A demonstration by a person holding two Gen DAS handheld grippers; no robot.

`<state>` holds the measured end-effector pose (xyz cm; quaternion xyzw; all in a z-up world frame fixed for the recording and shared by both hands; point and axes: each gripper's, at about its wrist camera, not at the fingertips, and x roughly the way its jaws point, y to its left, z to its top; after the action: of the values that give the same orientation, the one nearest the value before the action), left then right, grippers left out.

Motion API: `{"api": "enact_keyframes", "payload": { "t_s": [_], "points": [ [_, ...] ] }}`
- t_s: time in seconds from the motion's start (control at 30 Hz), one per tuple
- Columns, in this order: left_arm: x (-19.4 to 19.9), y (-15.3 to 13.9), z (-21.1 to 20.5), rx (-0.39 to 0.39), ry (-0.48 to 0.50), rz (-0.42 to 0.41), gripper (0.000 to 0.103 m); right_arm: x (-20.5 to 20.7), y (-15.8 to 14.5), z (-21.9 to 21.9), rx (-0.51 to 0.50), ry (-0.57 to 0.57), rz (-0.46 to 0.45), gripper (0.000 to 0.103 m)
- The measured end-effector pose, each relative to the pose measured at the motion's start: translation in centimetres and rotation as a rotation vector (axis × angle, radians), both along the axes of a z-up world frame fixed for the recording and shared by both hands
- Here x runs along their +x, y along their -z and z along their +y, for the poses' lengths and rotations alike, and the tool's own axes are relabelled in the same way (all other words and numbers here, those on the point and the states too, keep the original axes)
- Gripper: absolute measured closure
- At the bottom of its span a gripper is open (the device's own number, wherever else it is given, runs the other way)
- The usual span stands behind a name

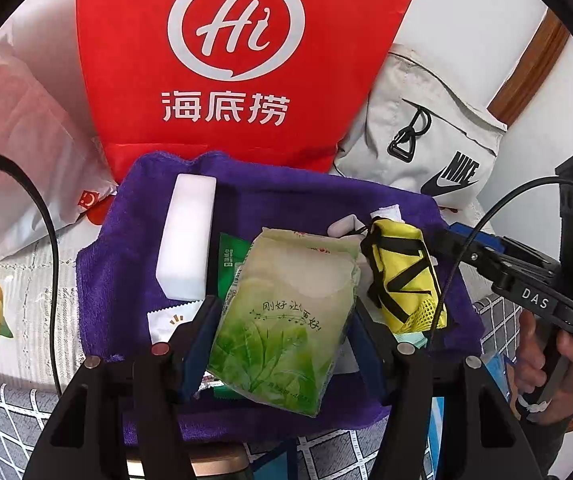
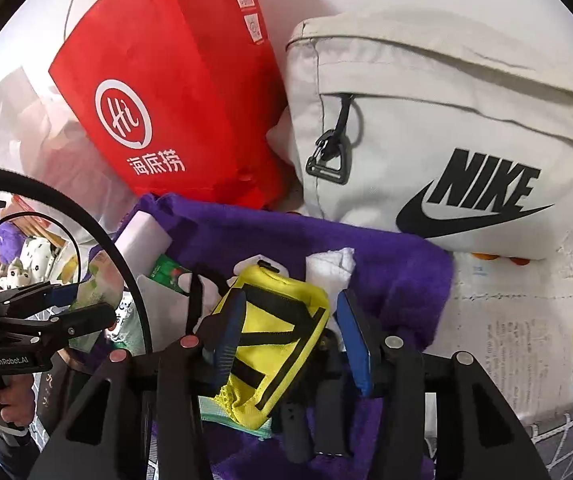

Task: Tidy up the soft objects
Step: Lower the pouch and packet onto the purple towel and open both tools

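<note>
The left gripper (image 1: 282, 324) is pinching a green tissue pack (image 1: 282, 320) between its two fingers, holding it tilted above the near half of a purple towel (image 1: 126, 264) that is lying spread on the bed. Seen from the right wrist view, the same left gripper (image 2: 86, 304) is sitting at the left edge with the tissue pack (image 2: 100, 284) caught between its fingers.

The right gripper (image 2: 286, 336) is standing spread, its blue pads on either side of a yellow pouch (image 2: 274, 332) with black straps; the left pad is lying against the pouch, while the right pad is sitting apart from it. In the left wrist view the right gripper (image 1: 452, 240) is reaching in from the right, just beside the yellow pouch (image 1: 402, 276), which is resting on the right part of the towel.

A white foam block (image 1: 186, 240) is lying on the far left of the towel, and a green packet (image 1: 232, 264) is showing partly under the tissue pack. A white folded cloth (image 2: 330, 268) is sitting on the towel just beyond the pouch.

Behind the towel, a red bag (image 1: 242, 64) with a white logo is standing at the far side, and a grey Nike bag (image 2: 446, 140) is leaning to its right.
</note>
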<state>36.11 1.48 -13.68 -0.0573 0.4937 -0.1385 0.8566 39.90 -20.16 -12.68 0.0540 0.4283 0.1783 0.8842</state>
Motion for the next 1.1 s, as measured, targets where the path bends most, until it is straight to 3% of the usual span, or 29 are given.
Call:
{"api": "enact_keyframes", "payload": {
  "t_s": [0.9, 1.03, 1.1],
  "points": [
    [1.3, 2.8, -1.9, 0.029, -0.005, 0.086, 0.041, -0.9, -0.7, 0.8, -0.067, -0.027, -0.005, 0.05],
    [1.3, 2.6, -2.0, 0.016, -0.015, 0.079, 0.022, -0.7, -0.4, 0.6, -0.091, -0.003, 0.001, 0.04],
    [1.3, 2.3, -2.0, 0.026, -0.031, 0.064, 0.02, -0.5, -0.2, 0.5, -0.092, 0.004, 0.016, 0.039]
  ]
}}
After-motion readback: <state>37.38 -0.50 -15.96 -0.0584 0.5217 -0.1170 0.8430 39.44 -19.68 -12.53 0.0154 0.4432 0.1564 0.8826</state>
